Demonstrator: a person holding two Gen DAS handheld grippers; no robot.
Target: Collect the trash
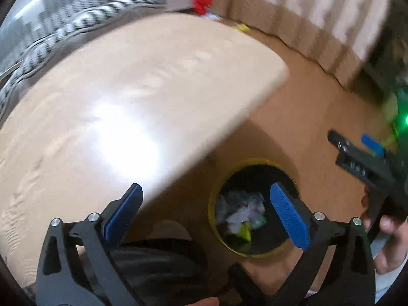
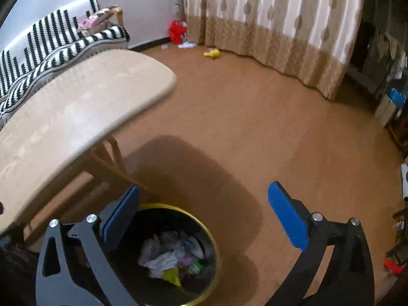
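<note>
- one brown floor (image 2: 255, 127) fills the right wrist view, sharp; the left wrist view is blurred.
- one beige patterned curtain (image 2: 267, 25) hangs along the far side.
- one pale wooden rounded table top (image 2: 76, 107); its legs show only in the right wrist view.
- one black round bin with a yellow rim (image 2: 204, 229) stands on the floor beside the table, with crumpled white and yellow-green trash (image 2: 168, 257) inside.
- left gripper (image 1: 206, 204): blue pads wide apart, nothing between them, above the bin.
- right gripper (image 2: 204, 204): jaws wide apart, empty; only the left wrist view shows the hand (image 1: 387, 239) holding it.
</note>
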